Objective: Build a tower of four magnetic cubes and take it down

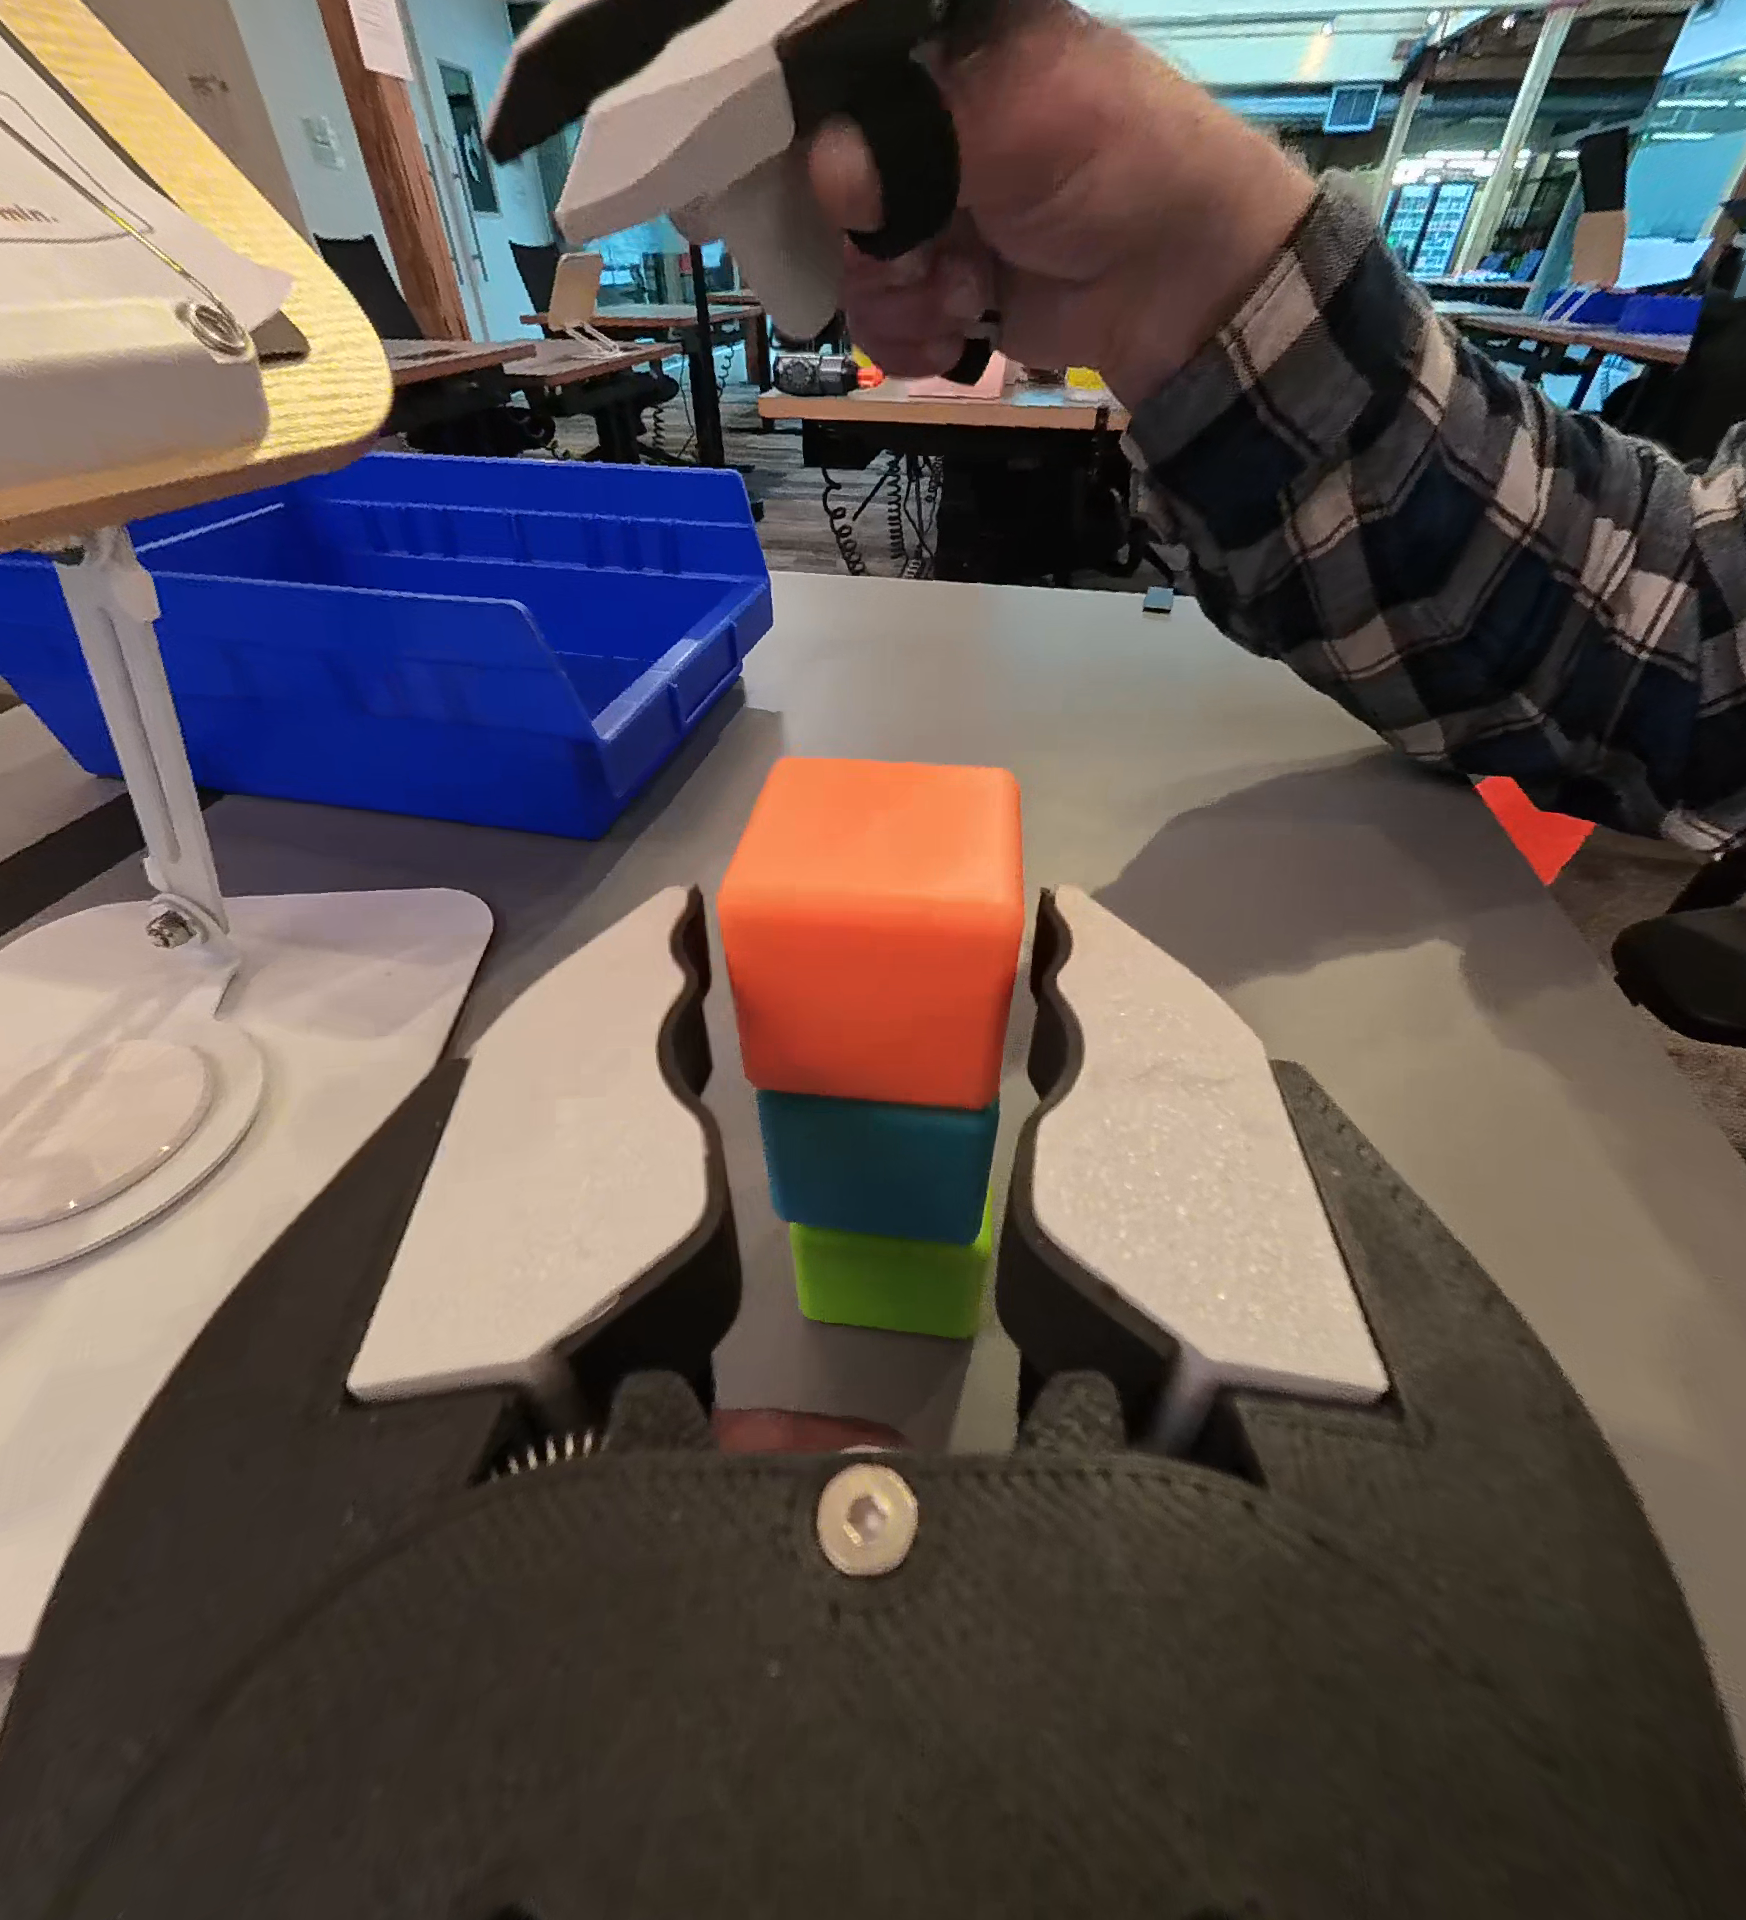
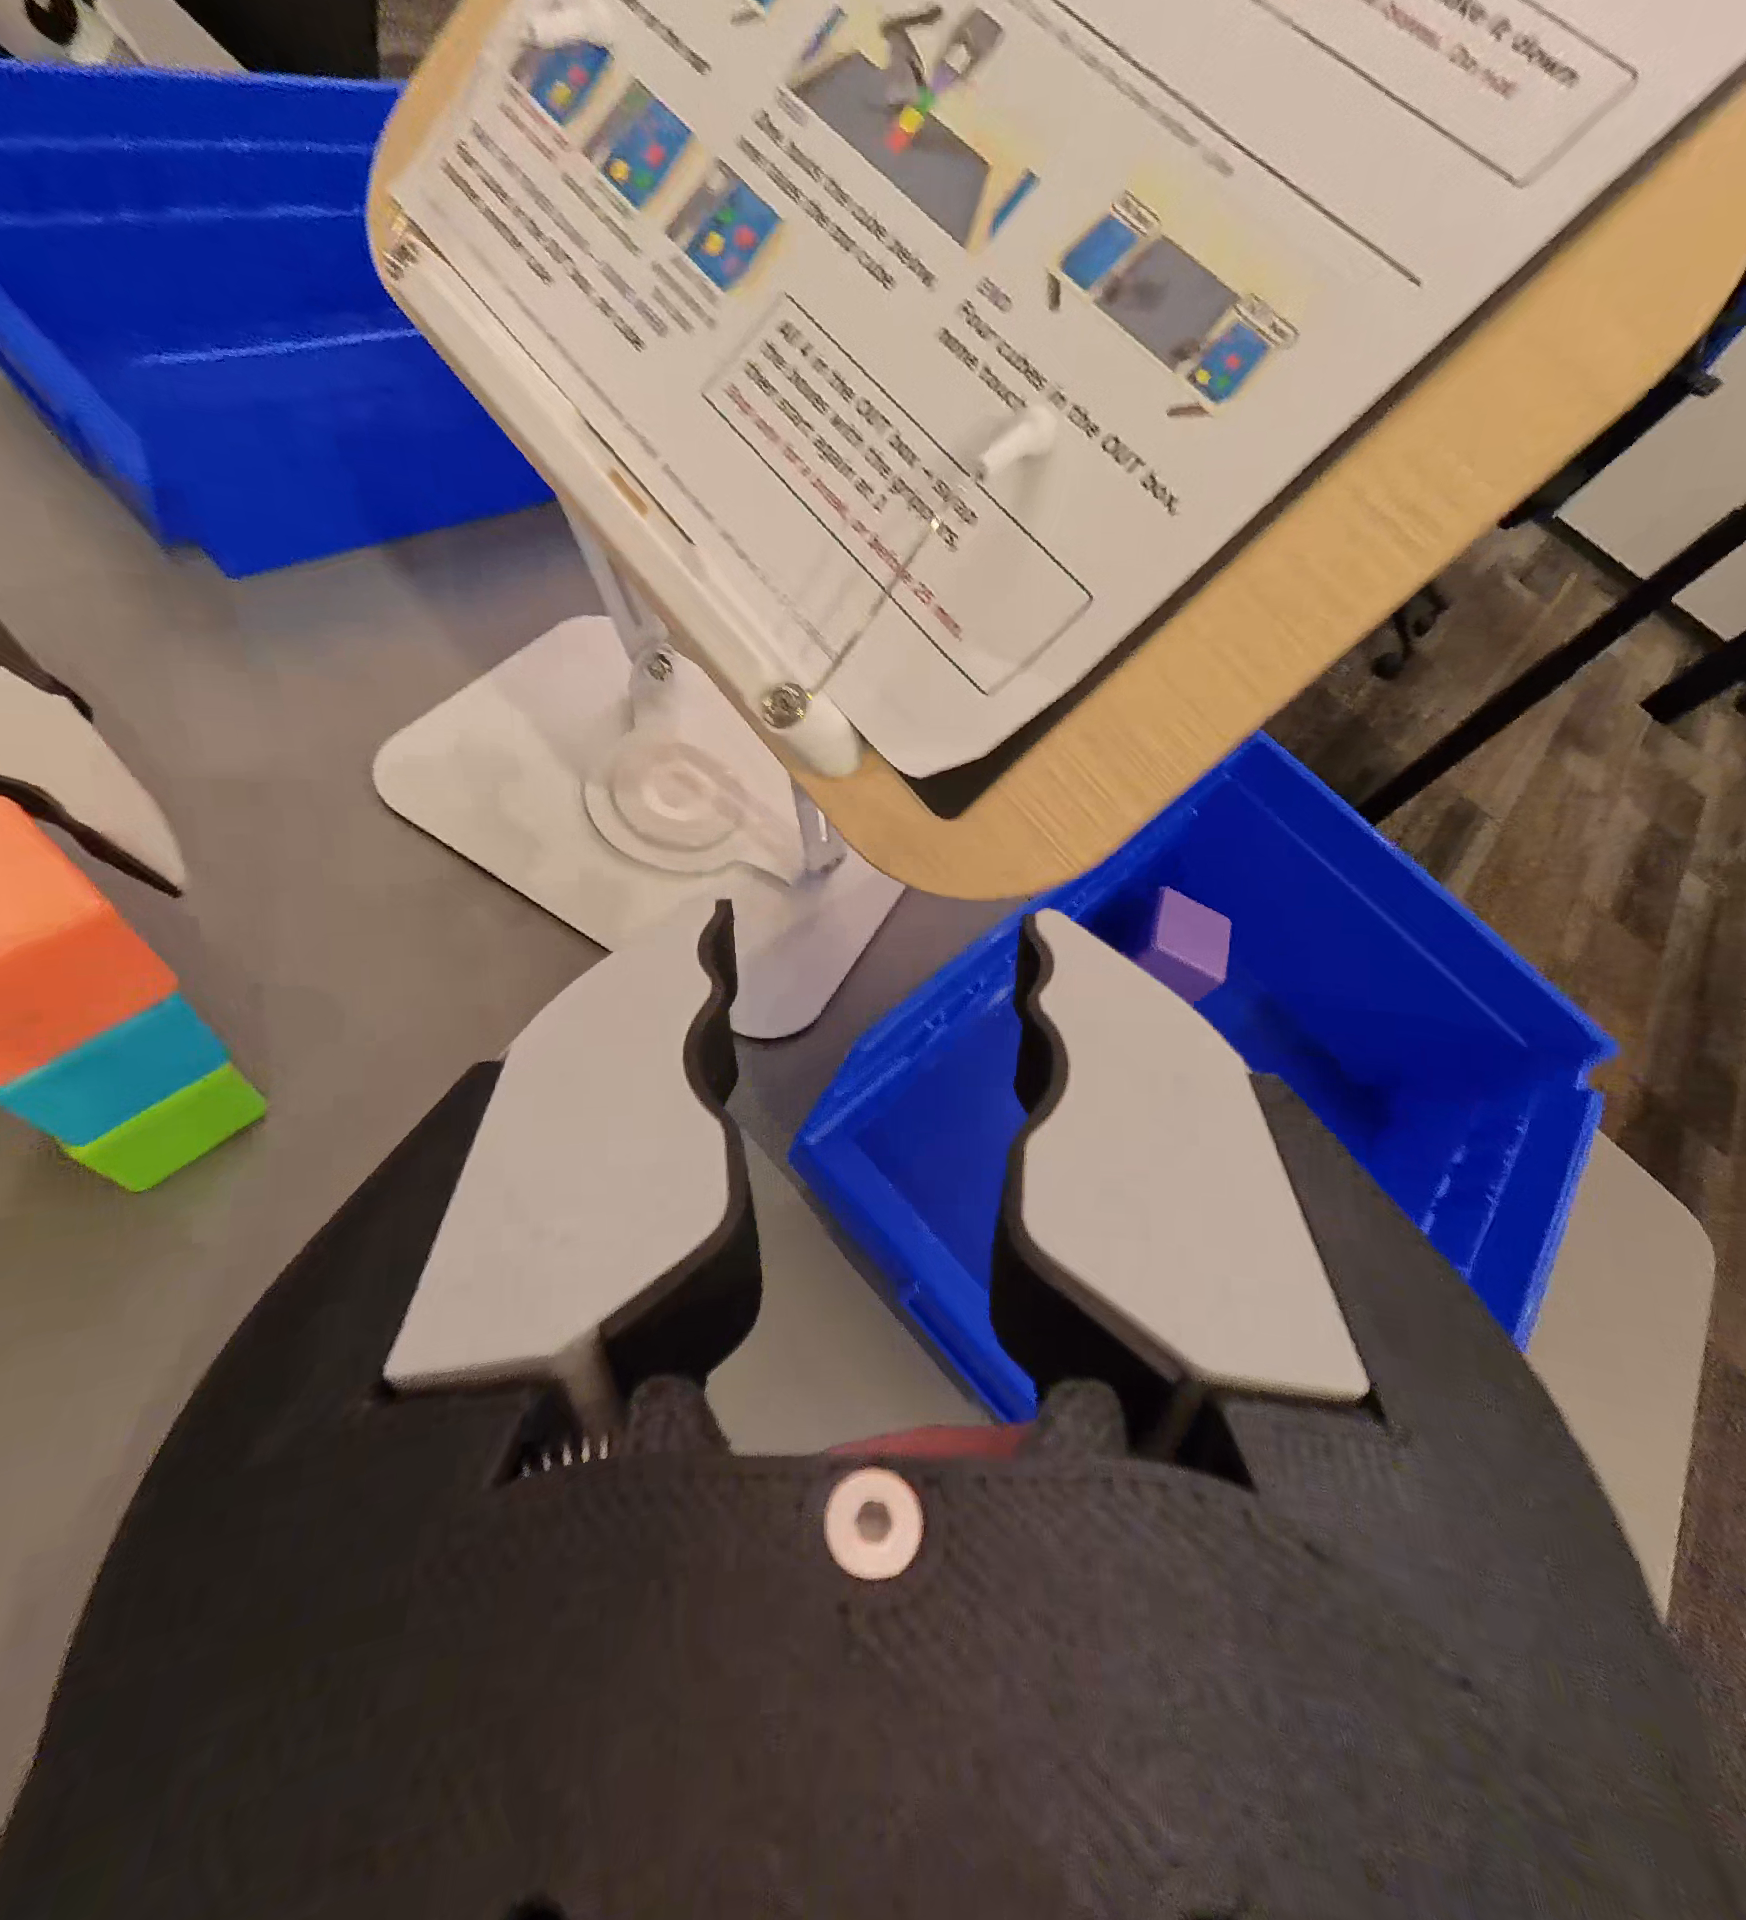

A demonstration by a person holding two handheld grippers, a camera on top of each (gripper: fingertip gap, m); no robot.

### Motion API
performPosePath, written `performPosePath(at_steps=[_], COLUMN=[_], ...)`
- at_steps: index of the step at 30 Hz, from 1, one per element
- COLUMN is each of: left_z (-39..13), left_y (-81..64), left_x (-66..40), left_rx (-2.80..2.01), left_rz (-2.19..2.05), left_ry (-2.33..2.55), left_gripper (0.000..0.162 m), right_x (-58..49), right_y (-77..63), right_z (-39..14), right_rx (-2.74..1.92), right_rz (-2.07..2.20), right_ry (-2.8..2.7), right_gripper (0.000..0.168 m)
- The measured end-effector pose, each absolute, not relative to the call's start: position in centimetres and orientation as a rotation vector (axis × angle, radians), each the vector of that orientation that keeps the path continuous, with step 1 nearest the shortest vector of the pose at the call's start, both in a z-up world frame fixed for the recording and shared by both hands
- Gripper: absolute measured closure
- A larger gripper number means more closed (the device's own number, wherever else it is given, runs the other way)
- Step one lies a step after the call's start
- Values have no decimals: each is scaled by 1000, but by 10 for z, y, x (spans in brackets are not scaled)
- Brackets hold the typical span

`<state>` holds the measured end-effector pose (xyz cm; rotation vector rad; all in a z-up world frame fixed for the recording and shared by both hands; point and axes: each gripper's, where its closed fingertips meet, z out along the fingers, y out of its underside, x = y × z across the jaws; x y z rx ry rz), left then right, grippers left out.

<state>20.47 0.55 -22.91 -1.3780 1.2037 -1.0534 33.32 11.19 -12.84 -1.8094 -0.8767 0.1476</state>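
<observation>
Right wrist view only: purple cube [image 2: 1189, 943] inside the blue bin [image 2: 962, 1247] at centre right; instruction sheet on a stand [image 2: 952, 312] across the top.

Left wrist view only: my right hand [image 1: 1035, 208] in a plaid sleeve [image 1: 1471, 582], raised at the top of frame, holding the right gripper [image 2: 874, 966].

Tower, centre frame on the grey table [image 1: 1264, 935]: orange cube [image 1: 869, 925] on teal cube [image 1: 879, 1164] on green cube [image 1: 890, 1273].

Left gripper [image 1: 869, 925]: fingers apart, flanking the orange cube with slim gaps each side.

Right gripper: fingers apart, empty, tips before the bin's near wall.
</observation>
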Motion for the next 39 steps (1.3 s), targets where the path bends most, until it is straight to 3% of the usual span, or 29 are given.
performPosePath(at_steps=[15,18,31,35,37,39], left_z=[-262,-266,-268,-268,-268,-268], left_y=[3,4,3,3,4,6], left_x=[200,201,202,202,201,200], left_rx=[-1503,-1525,-1526,-1525,-1529,-1530], left_rz=[-988,-962,-951,-950,-953,-946], left_ry=[1366,1384,1406,1407,1402,1400], left_gripper=[96,109,112,112,112,112], right_x=[293,285,197,185,179,177], right_y=[81,73,13,13,7,8], right_z=[-128,-133,-214,-237,-237,-237], right_rx=[-1743,-1742,-1806,-1845,-1832,-1827], right_rz=[230,270,507,537,608,599], right_ry=[-1007,-1052,-1632,-1722,-1744,-1736], right_gripper=[118,117,96,103,118,118])
